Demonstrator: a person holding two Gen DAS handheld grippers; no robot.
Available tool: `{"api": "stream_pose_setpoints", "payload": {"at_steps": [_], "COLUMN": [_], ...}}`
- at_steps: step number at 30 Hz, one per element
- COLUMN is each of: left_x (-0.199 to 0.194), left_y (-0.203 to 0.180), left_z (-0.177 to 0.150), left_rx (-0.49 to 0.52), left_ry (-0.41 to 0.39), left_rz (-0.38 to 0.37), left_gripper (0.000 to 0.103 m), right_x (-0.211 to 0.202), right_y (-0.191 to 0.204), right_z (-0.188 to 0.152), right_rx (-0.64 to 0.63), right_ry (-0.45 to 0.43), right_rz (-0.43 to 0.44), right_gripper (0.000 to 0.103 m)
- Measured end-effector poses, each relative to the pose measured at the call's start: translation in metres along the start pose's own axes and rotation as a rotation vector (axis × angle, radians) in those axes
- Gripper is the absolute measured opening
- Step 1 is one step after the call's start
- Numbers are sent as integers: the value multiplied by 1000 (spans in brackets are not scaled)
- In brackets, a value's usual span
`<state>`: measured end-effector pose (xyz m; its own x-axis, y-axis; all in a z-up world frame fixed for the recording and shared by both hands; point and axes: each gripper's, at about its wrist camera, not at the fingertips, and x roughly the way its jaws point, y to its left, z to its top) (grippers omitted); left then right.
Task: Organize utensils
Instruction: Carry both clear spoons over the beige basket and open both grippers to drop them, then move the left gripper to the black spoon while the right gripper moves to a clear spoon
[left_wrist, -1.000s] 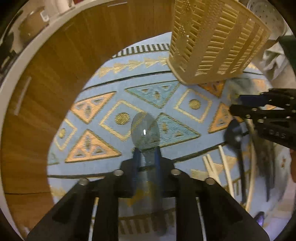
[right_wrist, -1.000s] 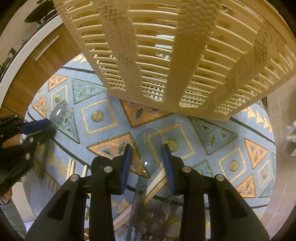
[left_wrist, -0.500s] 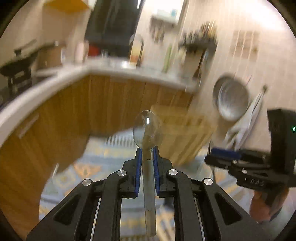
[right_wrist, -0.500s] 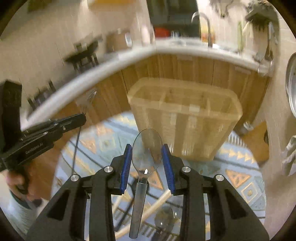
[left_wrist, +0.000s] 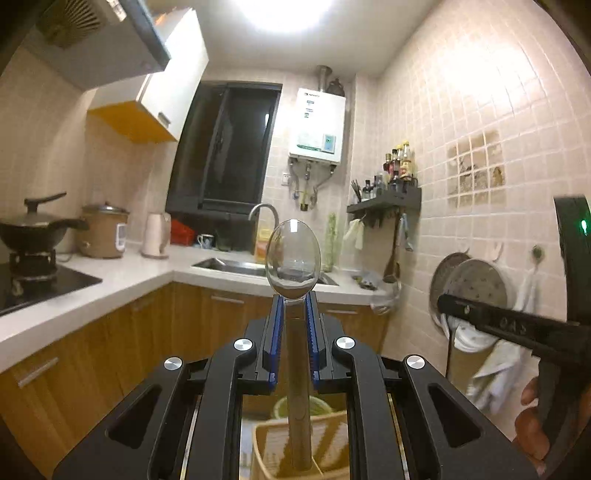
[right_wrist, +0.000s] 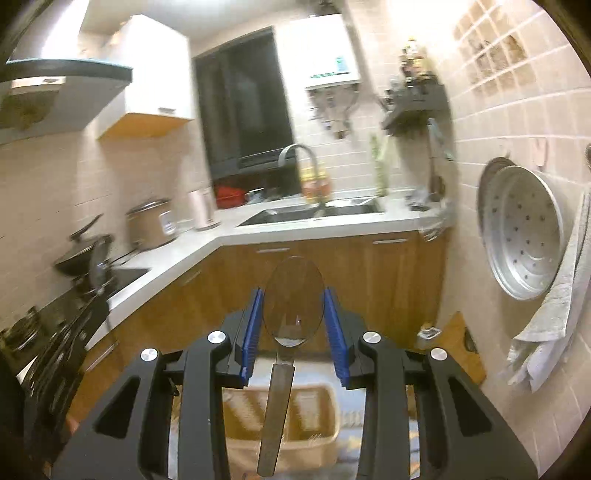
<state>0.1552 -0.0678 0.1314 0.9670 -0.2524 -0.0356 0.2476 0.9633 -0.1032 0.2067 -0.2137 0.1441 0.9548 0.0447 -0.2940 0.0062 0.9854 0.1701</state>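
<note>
We are holding two clear plastic spoons above the woven basket.

Left view: our left gripper (left_wrist: 293, 325) is clamping its jaws on a glossy spoon (left_wrist: 293, 260), bowl up, handle hanging over the beige basket (left_wrist: 269, 443). Right view: our right gripper (right_wrist: 293, 325) is pinching another transparent spoon (right_wrist: 293, 299) by its oval bowl; only here is the perforated steamer tray (right_wrist: 524, 236) showing fully.
</note>
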Motion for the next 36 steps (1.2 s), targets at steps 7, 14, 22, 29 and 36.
{"api": "stream_pose_setpoints", "payload": {"at_steps": [7, 14, 22, 29, 36], "left_x": [31, 36, 19, -25, -62], "left_y": [4, 12, 24, 43, 62], "left_z": [-32, -56, -57, -36, -11], "left_rx": [15, 27, 5, -59, -158], "left_ry": [-1, 19, 66, 117, 257], "left_rz": [56, 85, 54, -17, -83], "left_gripper": [10, 11, 27, 45, 46], "right_x": [44, 56, 37, -8, -48], "right_y": [-4, -16, -28, -32, -31], "right_z": [-26, -60, -73, -67, -59], "right_rx": [-51, -47, -19, -34, -44], "right_ry": [-33, 6, 101, 125, 233], "right_rz": [-121, -92, 18, 43, 71], "right_gripper": [30, 31, 34, 51, 51]}}
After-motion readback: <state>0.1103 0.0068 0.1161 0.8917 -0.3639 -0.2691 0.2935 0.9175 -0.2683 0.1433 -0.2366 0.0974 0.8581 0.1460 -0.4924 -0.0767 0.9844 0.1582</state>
